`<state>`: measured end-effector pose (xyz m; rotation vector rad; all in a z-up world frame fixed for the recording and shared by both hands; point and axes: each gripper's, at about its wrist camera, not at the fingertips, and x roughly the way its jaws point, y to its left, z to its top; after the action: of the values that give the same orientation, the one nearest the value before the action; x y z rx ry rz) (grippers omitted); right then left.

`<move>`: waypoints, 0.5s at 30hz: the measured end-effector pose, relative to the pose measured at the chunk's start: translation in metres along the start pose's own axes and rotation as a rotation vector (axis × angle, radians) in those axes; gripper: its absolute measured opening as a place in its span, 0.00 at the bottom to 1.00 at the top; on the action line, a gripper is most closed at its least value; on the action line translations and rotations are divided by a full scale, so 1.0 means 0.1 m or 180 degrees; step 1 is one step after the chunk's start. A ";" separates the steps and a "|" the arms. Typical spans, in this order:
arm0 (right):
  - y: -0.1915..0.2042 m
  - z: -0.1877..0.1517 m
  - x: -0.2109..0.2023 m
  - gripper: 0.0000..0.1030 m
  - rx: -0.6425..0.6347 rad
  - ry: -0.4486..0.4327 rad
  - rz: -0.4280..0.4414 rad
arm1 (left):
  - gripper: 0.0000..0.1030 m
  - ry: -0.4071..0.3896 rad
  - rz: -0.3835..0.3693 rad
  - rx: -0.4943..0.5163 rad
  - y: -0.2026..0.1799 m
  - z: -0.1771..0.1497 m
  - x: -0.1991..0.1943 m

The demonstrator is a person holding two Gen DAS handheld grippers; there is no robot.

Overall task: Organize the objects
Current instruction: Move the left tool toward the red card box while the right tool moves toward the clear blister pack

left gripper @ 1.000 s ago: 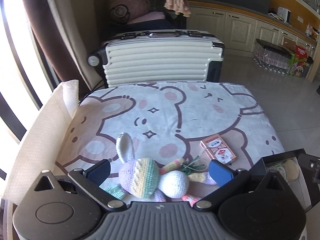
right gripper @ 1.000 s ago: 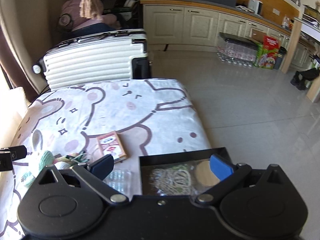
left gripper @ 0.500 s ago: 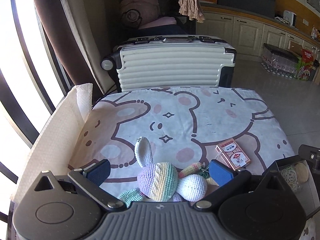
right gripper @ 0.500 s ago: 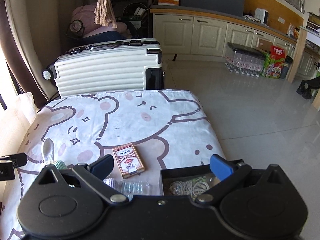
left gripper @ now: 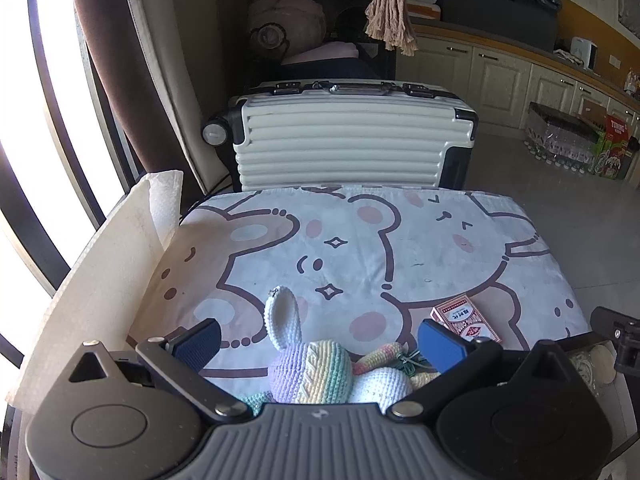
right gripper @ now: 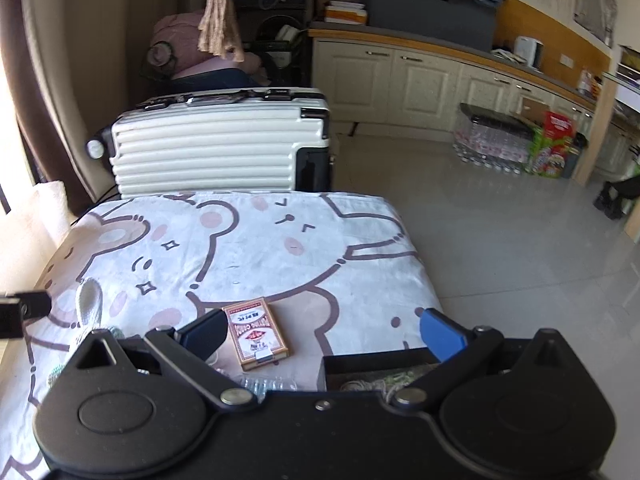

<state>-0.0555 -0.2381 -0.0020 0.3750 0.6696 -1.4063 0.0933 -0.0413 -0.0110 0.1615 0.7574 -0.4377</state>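
Observation:
A pastel crocheted bunny (left gripper: 316,368) lies on the bear-print bed cover (left gripper: 360,248), right between the spread fingers of my left gripper (left gripper: 320,342), which is open and not touching it. A red box of playing cards (left gripper: 466,318) lies to its right. In the right wrist view the card box (right gripper: 256,332) sits just ahead of my open right gripper (right gripper: 322,332), near its left finger. A black tray (right gripper: 376,364) holding string and small items lies under the right finger. One bunny ear (right gripper: 89,300) shows at the left.
A white ribbed suitcase (left gripper: 344,140) stands beyond the bed's far edge. A cream cushion (left gripper: 104,280) lines the left side by the window and curtain. Tiled floor (right gripper: 500,240), kitchen cabinets and packs of bottles (right gripper: 492,144) lie to the right. A clear plastic item (right gripper: 268,384) lies beside the tray.
Both grippers have pulled back and tilted up. The bunny, card box and tray have slid lower in the views, and more of the room shows. Nothing was taken hold of.

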 end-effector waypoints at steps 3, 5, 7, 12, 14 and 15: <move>0.00 -0.01 0.06 1.00 -0.0047 0.0024 -0.0020 | 1.00 0.0009 -0.0065 0.0006 -0.03 0.02 0.08; -0.02 -0.02 0.10 1.00 0.0004 0.0026 -0.0039 | 1.00 0.0014 -0.0068 0.0029 -0.07 0.03 0.14; -0.04 -0.03 0.13 1.00 0.0061 0.0007 -0.0023 | 1.00 0.0037 -0.0092 0.0026 -0.11 0.06 0.21; -0.02 -0.11 0.28 1.00 0.0139 0.0313 0.0179 | 1.00 0.0128 -0.0136 0.0097 -0.22 0.11 0.39; 0.01 -0.14 0.36 1.00 0.0128 0.0451 0.0175 | 1.00 0.0150 -0.0128 0.0119 -0.27 0.13 0.46; 0.03 -0.17 0.39 1.00 0.0126 0.0515 0.0174 | 1.00 0.0161 -0.0128 0.0124 -0.29 0.14 0.49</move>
<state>-0.0555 -0.2578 -0.0394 0.5387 0.7583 -1.3484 0.1207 -0.0876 -0.0346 0.1945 0.8030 -0.4883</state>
